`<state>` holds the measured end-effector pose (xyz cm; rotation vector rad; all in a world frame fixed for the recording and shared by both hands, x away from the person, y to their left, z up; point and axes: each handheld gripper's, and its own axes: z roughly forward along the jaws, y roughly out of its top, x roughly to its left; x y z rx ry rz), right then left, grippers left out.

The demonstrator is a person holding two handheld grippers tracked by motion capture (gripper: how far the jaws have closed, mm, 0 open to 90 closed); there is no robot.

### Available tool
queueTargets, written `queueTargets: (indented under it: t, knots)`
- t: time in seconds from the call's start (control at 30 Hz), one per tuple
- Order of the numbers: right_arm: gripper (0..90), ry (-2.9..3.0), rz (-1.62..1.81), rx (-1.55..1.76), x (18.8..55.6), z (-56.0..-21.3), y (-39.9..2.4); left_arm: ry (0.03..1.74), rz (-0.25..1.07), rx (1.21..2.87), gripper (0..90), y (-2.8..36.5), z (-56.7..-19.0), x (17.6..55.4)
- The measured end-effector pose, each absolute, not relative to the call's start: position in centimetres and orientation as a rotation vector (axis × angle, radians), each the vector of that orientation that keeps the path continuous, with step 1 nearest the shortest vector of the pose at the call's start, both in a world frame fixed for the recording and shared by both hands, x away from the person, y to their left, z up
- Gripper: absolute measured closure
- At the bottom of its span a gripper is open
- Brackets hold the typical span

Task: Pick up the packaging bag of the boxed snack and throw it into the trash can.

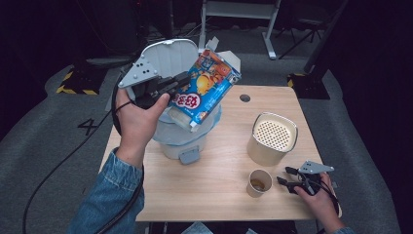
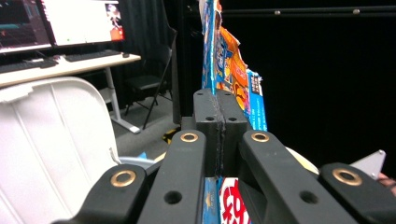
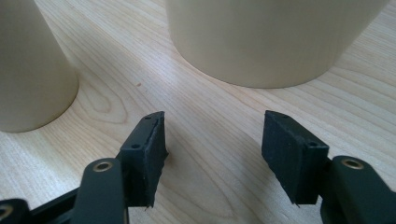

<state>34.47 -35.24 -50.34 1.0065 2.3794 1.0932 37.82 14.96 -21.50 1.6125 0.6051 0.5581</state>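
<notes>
Fig.: my L gripper point(image 1: 181, 82) is clamped on a flattened blue carton point(image 1: 207, 87), jaws pressed together on its edge; in the L gripper view the carton point(image 2: 229, 70) stands up thin from betw. the jaws. I hold it tilted, above the white lidded bin point(image 1: 182, 139), lid point(image 1: 168, 56) up behind it. My R gripper point(image 1: 288, 178) rests low at the table's point(image 1: 219, 190) near-right corner, jaws apart, nothing betw. them point(image 3: 212, 140), just beside a paper cup point(image 1: 258, 183), w/ a cream perforated-top canister point(image 1: 272, 139) behind.
</notes>
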Motion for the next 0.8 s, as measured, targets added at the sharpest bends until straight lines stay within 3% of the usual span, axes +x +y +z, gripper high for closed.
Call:
queueTargets:
  t: [0.8]
  knots:
    - [40.4, 2.379, 1.093, 1.005, 34.5, -50.3, -35.2, 0.674, 0.708, 1.514, 89.4, 16.2, -19.2, 42.3]
